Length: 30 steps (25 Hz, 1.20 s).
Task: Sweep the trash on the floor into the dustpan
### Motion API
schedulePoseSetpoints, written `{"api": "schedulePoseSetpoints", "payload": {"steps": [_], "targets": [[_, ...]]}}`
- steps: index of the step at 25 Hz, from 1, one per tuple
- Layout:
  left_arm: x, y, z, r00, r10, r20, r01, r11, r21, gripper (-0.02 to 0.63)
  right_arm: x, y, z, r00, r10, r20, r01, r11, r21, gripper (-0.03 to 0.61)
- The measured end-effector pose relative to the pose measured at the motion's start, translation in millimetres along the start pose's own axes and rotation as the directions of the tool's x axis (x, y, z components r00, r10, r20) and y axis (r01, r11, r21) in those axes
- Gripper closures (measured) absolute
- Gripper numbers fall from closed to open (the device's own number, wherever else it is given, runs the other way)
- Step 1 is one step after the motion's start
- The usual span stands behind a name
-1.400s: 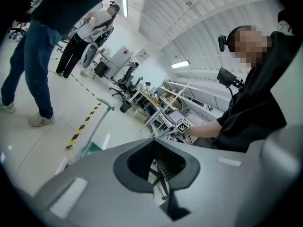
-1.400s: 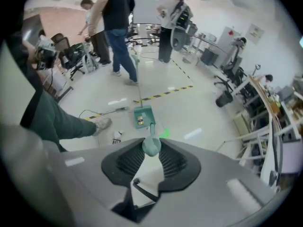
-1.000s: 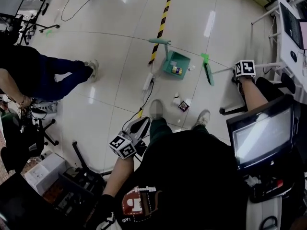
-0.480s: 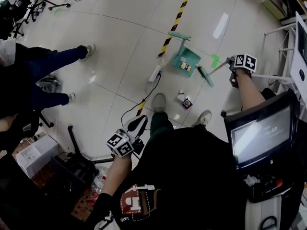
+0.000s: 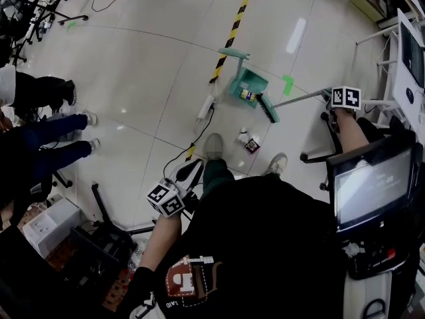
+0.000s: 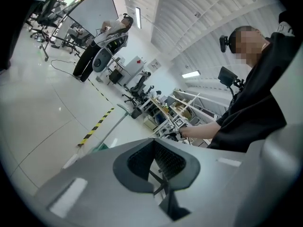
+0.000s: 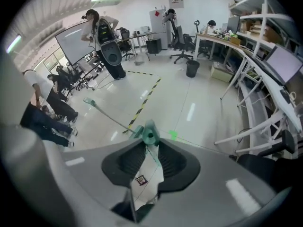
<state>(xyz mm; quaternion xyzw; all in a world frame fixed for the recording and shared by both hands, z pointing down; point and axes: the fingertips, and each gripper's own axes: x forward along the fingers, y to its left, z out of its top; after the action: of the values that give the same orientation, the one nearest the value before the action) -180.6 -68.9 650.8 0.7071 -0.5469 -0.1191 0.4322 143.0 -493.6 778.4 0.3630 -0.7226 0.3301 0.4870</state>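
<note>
A green dustpan (image 5: 247,87) stands on the floor by the striped tape, its long handle (image 5: 234,54) leaning away, with small trash inside. The green broom head (image 5: 267,108) rests against its right side. The broom's thin handle runs right into my right gripper (image 5: 328,97), which is shut on it; the handle's green end (image 7: 150,135) pokes out between the pads. Two small pieces of trash (image 5: 248,141) lie on the tiles nearer my feet. My left gripper (image 5: 190,175) hangs by my left knee, shut with nothing in it (image 6: 154,148).
A white power strip (image 5: 204,109) with its black cable lies left of the dustpan. Yellow-black tape (image 5: 233,25) crosses the floor. People's legs (image 5: 46,128) and a chair base stand at the left. A monitor (image 5: 372,188) and desk legs (image 5: 375,35) are on the right.
The broom head has slid left across the floor and now sits against the dustpan. My right gripper came along with the handle. The people at the left have shifted.
</note>
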Motion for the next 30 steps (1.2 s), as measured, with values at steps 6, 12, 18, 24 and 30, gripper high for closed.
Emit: {"api": "schedulePoseSetpoints", "payload": {"steps": [6, 12, 18, 24, 30], "targets": [[15, -6, 4, 1.000, -0.027, 0.002, 0.027, 1.000, 0.005, 0.620, -16, -58, -17, 0.996, -0.085, -0.002, 0.084, 0.976, 0.200, 0.495], [7, -2, -1, 1.000, 0.001, -0.010, -0.001, 1.000, -0.015, 0.620, -4, -90, -6, 0.984, -0.175, 0.031, 0.144, 0.887, 0.439, 0.491], [-9, 15, 1, 0.999, 0.045, 0.010, -0.045, 0.999, -0.029, 0.620, 14, -95, 11, 0.974, -0.224, 0.045, 0.153, 0.786, 0.598, 0.489], [-20, 23, -1, 0.997, 0.079, 0.006, -0.079, 0.995, -0.054, 0.620, 38, -86, 35, 0.970, -0.215, 0.117, 0.081, 0.735, 0.673, 0.488], [-23, 32, -2, 0.996, 0.087, 0.013, -0.086, 0.995, -0.055, 0.620, 36, -74, 43, 0.975, -0.198, 0.098, 0.117, 0.839, 0.531, 0.497]]}}
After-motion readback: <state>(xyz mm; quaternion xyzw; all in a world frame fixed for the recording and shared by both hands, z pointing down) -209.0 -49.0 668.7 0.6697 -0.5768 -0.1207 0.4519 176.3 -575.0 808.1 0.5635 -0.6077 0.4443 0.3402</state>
